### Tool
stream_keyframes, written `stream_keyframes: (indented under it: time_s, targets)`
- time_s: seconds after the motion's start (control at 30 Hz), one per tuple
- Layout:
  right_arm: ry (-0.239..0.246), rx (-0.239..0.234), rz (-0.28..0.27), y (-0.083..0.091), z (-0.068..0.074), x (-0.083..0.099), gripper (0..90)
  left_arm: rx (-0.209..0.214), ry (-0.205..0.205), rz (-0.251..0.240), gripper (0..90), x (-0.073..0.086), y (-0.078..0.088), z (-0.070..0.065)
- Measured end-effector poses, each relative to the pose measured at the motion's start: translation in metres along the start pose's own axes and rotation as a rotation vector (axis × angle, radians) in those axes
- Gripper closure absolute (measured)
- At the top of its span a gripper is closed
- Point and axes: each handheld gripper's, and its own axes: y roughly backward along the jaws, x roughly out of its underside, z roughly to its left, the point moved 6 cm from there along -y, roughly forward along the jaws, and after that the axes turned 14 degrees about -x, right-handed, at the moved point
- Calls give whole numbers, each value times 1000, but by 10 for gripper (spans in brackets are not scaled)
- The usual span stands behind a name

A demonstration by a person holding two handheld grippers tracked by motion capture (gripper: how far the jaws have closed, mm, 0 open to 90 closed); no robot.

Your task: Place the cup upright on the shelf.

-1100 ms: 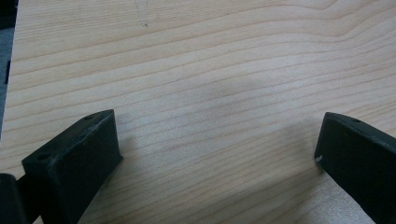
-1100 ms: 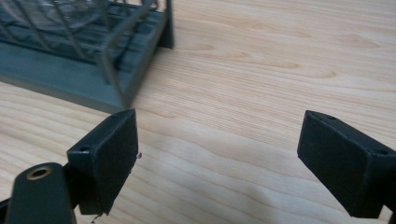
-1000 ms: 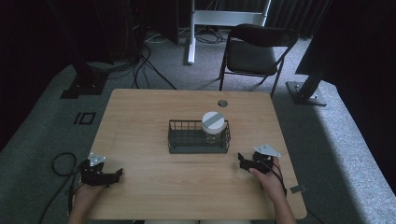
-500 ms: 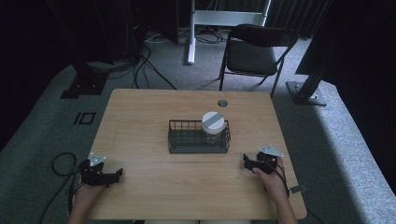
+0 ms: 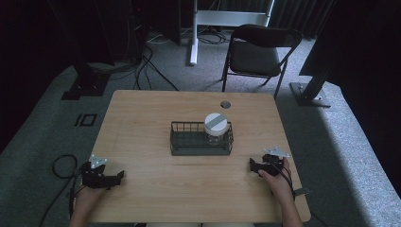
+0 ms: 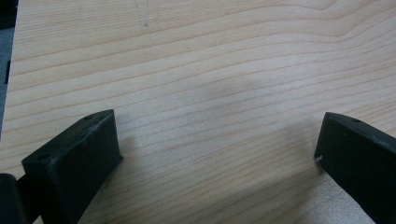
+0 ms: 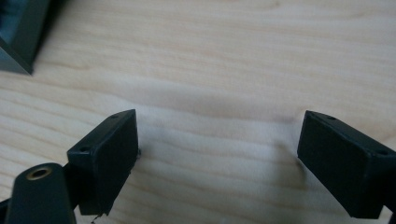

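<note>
High view first: both grippers are resting low at the near corners of the table (image 5: 142,109), the left gripper (image 5: 117,176) close to the left edge, the right gripper (image 5: 252,166) near the right edge. Between them, well apart from either, the basket (image 5: 189,142) is sitting mid-table with the jar (image 5: 217,126) standing upright in its right end, white lid up. A chair (image 5: 260,52) is standing beyond the far edge.

Left gripper view now: jaws are spread wide, nothing between them but bare wood grain, with the table's edge showing at the left of the picture.

Right gripper view: same story, jaws gaping and empty over the tabletop, a dark corner of something, probably the basket, peeking in at upper left.

Risks from here, as I judge it: the jar is sitting inside wire walls, so a low sideways reach is likely to catch the rim and shove the basket. A grab on the lid alone could slip. The right gripper has the shorter path.

Room is generous: open wood all round the basket, and nothing cluttering the approach from the near side.
</note>
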Motion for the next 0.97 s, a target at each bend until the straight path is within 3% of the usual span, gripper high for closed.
stream_keyframes:
  time_s: [0.13,0.97]
  targets:
    - [-26,-4,10,0,-2,2,118,0,0,0,1,0,0,0]
    - [-30,-6,10,0,-2,2,120,0,-1,0,1,0,0,0]
